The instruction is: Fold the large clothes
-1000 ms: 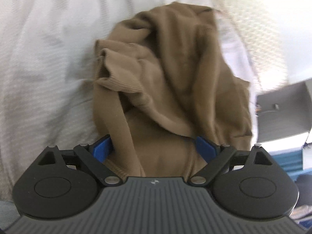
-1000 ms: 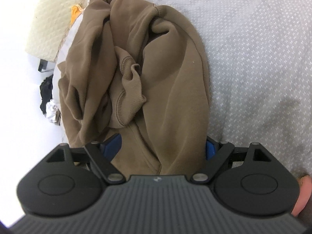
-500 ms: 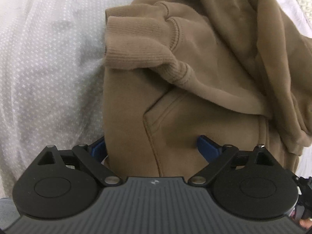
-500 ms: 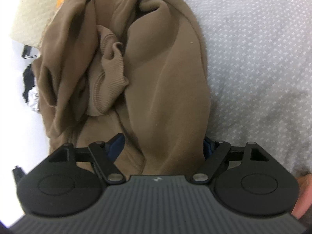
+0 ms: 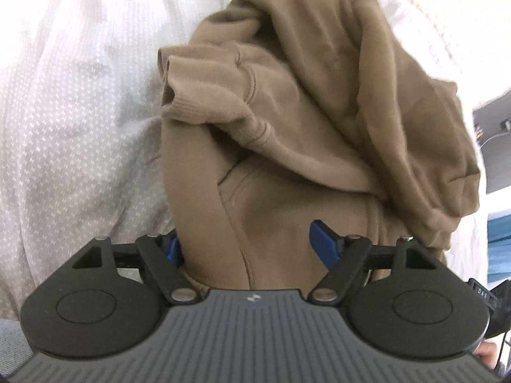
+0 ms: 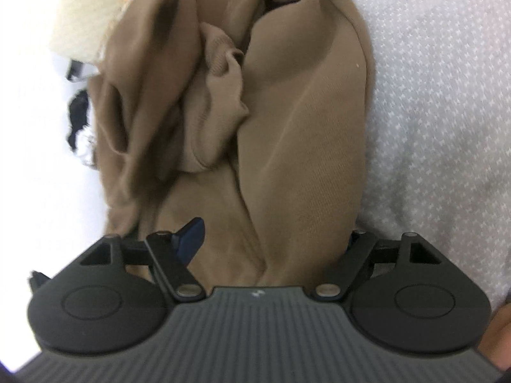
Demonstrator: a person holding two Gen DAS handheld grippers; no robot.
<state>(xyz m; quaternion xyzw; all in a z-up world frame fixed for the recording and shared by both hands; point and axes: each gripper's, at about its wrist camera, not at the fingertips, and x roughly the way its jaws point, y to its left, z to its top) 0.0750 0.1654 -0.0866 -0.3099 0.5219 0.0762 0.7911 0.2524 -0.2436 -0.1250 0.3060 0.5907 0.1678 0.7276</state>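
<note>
The left gripper [image 5: 249,245] stands over the near end of a brown sweatshirt [image 5: 287,198], and its jaws are closing with a wide band of the cloth between the 2 blue pads [image 5: 322,242]. I cannot tell if the pads already press the cloth; the jaws are far apart, so I judge it is only starting to take hold. This end is a good place to grip, I think, because here the fabric lies flatter than the heap behind it.

The sweatshirt lies crumpled on a pale grey bedcover [image 5: 80,127] with small white marks woven in it. The fabric is thick, soft fleece, matte, and it makes round heavy folds. A ribbed cuff [image 5: 204,95] with an open mouth lies on top, its knit finer and tighter than the body.

The right gripper [image 6: 271,239] stands over the same garment's other near corner, jaws also closing slowly around a thick roll of cloth. Only 1 blue pad [image 6: 191,233] shows; the other is hidden behind the fold. With 2 holds on 1 edge, the person can probably lift and spread it flat.
</note>
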